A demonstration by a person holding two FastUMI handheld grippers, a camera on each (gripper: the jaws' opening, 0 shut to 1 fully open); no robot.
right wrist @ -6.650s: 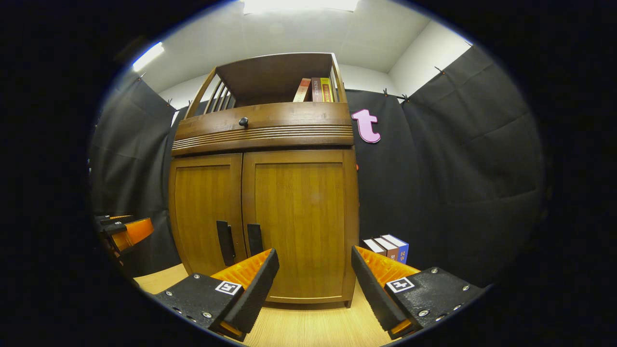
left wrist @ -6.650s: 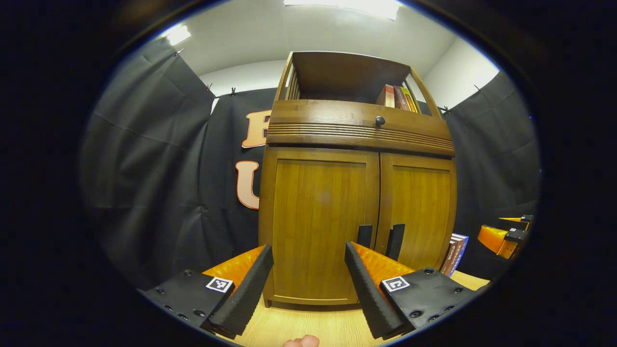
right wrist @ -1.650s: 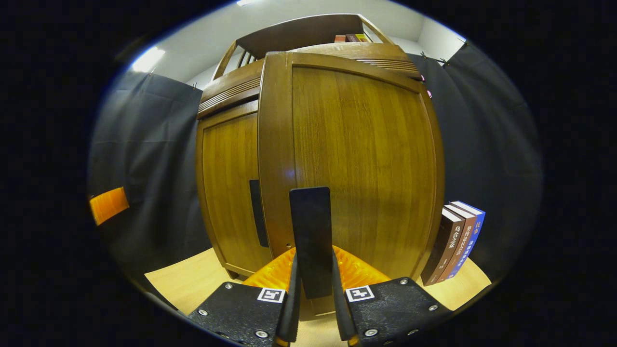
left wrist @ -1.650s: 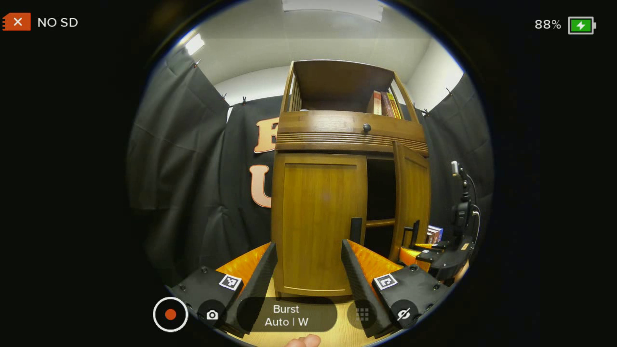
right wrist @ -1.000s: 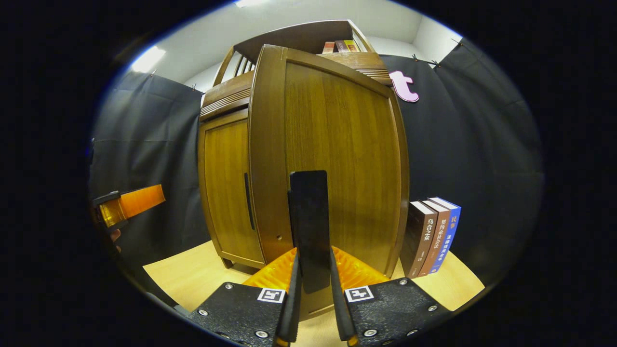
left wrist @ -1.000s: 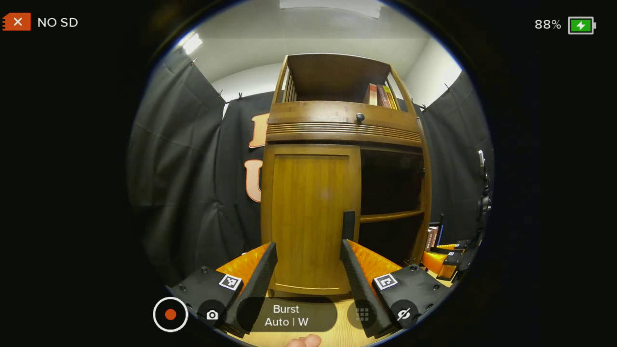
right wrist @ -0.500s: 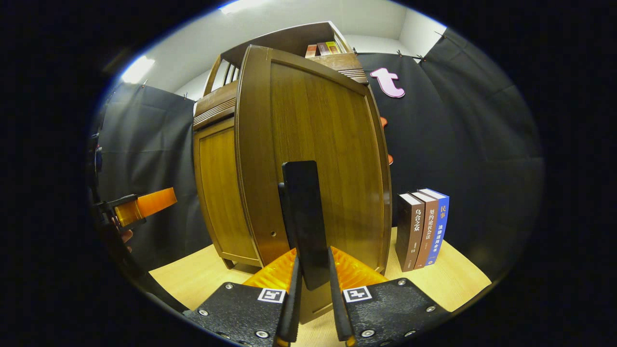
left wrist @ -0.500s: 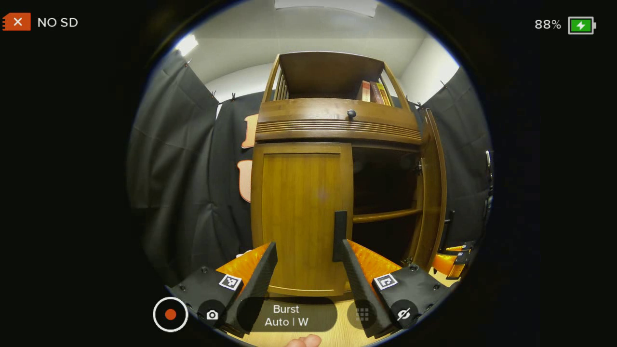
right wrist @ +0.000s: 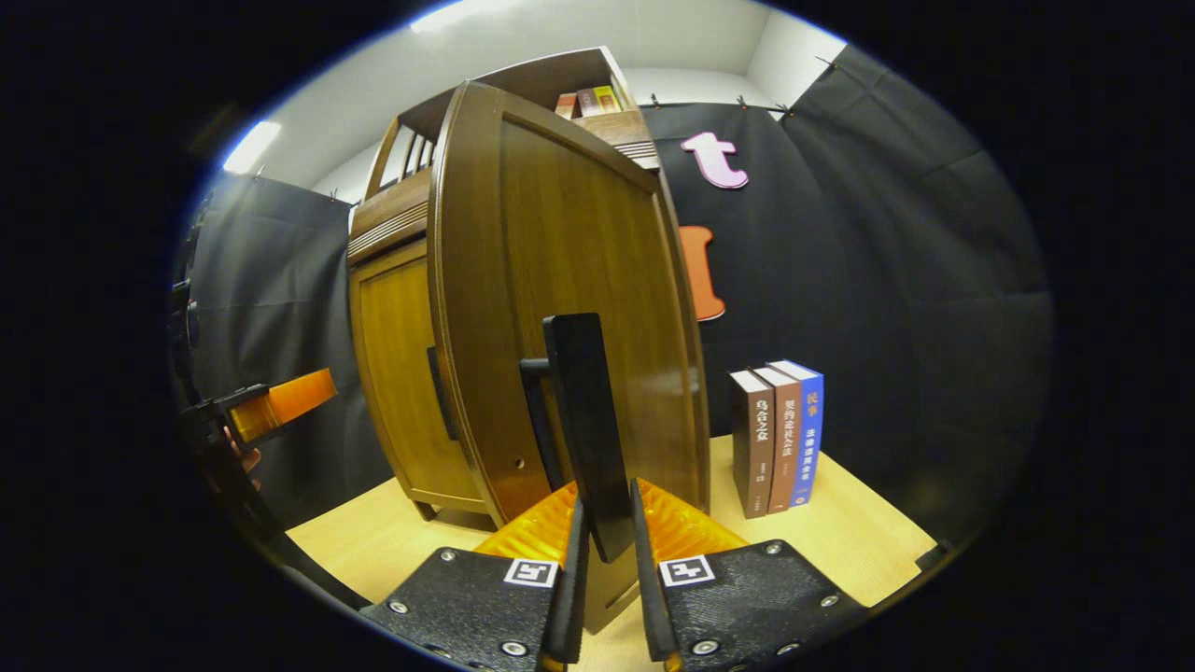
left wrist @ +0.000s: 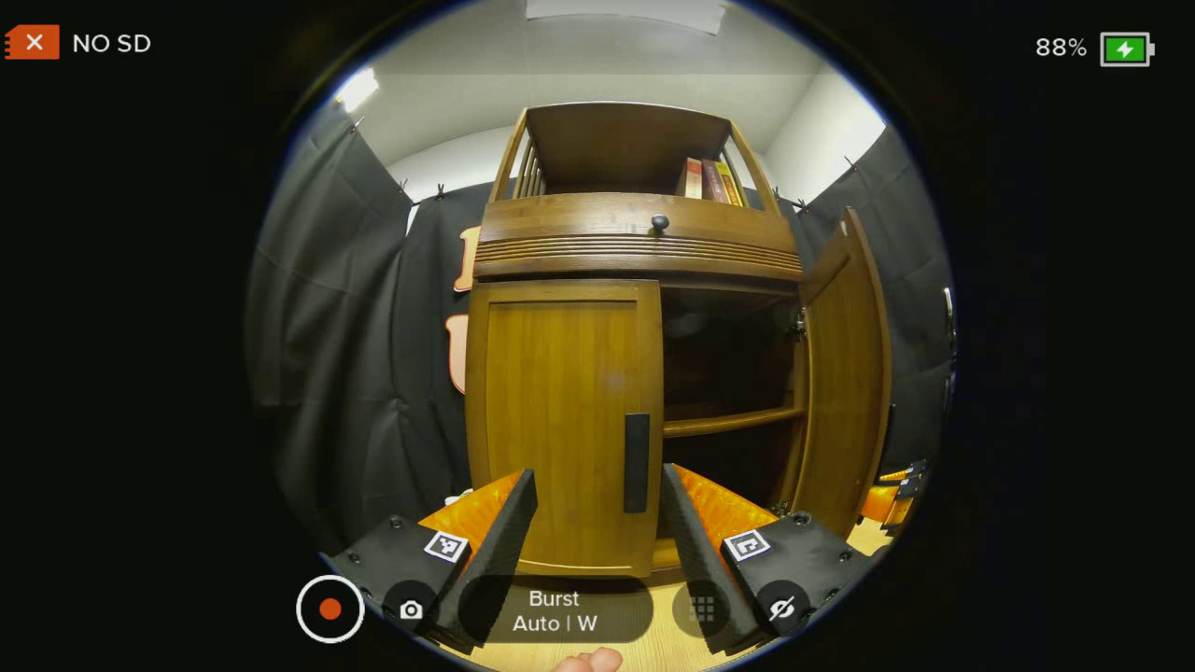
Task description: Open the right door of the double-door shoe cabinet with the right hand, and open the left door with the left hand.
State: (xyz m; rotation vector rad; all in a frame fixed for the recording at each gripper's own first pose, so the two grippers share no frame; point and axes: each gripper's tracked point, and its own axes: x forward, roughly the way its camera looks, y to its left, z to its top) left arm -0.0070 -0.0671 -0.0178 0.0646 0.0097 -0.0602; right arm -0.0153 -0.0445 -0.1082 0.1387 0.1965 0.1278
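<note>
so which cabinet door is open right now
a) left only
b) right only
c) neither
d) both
b: the right door is swung out, with the right gripper shut on its handle, while the left door sits closed ahead of the open left gripper.

The shoe cabinet [left wrist: 597, 252] is brown wood with a smooth, slightly glossy varnish; its open right door [right wrist: 579, 308] shows fine grain and a soft sheen. The door handle [right wrist: 583, 429] looks like matt black plastic. The worktop [right wrist: 840, 532] is pale, smooth wood laminate. The books [right wrist: 780, 434] have glossy paper covers. The booth's wall [right wrist: 887, 280] is matt black cloth, creased.
</note>
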